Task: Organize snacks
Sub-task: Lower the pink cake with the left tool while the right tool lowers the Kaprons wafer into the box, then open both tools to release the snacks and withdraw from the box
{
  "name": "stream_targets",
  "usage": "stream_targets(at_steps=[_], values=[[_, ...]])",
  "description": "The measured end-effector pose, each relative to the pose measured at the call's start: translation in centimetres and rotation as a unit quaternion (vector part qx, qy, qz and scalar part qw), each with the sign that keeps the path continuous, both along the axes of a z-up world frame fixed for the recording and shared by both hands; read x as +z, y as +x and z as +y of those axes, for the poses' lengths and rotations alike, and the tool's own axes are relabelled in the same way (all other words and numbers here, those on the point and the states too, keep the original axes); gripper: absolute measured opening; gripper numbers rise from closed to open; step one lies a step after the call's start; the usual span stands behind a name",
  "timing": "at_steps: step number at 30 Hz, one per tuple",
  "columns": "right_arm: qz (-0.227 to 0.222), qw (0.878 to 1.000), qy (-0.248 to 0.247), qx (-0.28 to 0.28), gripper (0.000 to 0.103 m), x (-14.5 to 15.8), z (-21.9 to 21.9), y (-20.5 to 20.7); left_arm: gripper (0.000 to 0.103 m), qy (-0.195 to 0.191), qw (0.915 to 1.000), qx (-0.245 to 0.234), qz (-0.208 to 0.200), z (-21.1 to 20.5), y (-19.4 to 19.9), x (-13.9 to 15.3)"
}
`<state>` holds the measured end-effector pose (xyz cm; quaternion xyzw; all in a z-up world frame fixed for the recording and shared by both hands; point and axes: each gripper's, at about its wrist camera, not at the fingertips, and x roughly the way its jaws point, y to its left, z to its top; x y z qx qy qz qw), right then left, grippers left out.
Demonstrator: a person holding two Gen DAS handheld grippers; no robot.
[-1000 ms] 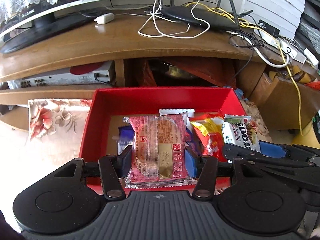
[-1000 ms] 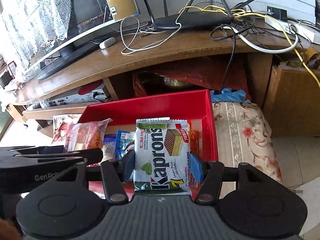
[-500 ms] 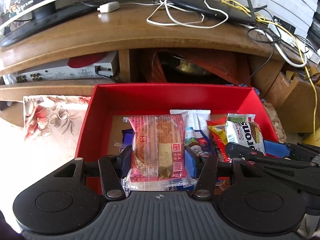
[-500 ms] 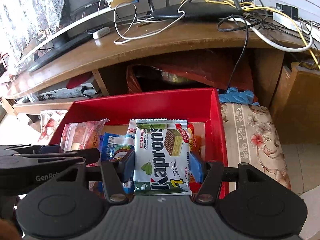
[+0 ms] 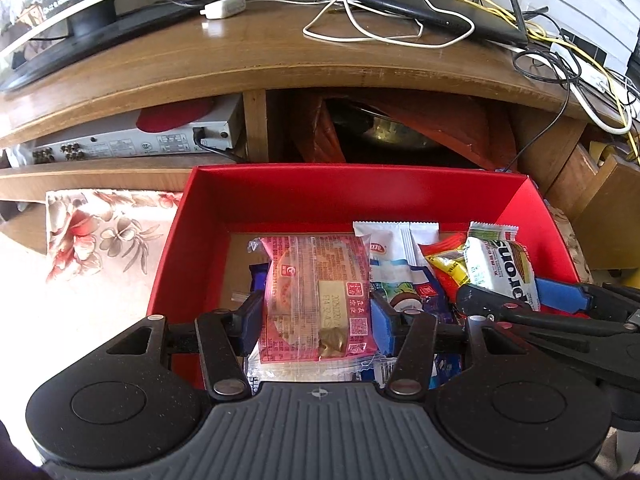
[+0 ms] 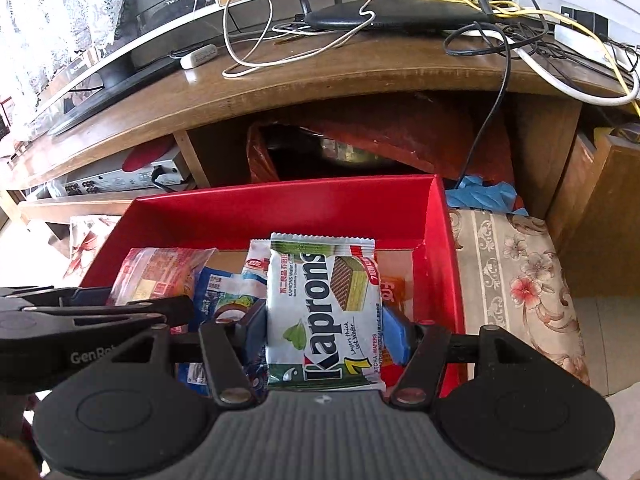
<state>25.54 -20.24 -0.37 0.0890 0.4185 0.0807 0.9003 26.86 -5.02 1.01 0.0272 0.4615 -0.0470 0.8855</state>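
A pink pastry packet (image 5: 316, 300) is clamped in the left gripper (image 5: 316, 320), its long axis toward 12 o'clock, over the red box (image 5: 352, 196). At 3 o'clock, a Kaprons wafer pack (image 6: 324, 312) is gripped likewise by the right gripper (image 6: 324, 336). Loose snack packets (image 5: 404, 268) are heaped beneath; bare floor is left only toward the far wall, at 12 o'clock.
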Motion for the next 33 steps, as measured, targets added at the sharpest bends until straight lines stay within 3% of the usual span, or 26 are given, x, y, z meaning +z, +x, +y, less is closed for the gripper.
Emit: stream_targets(at_steps=[8,14,33], values=[[0.006,1.0,0.0,-0.001,0.06,0.2,-0.1,-0.4,0.069,0.002,1.0,0.003,0.003,0.4,-0.4,0.3],[0.004,1.0,-0.001,-0.006,0.068,0.8,-0.5,-0.9,0.073,0.002,1.0,0.005,-0.002,0.6,-0.9,0.9],[-0.023,1.0,0.004,-0.01,0.069,3.5,-0.8,-3.1,0.077,0.003,0.9998,0.004,-0.02,0.4,-2.8,2.7]])
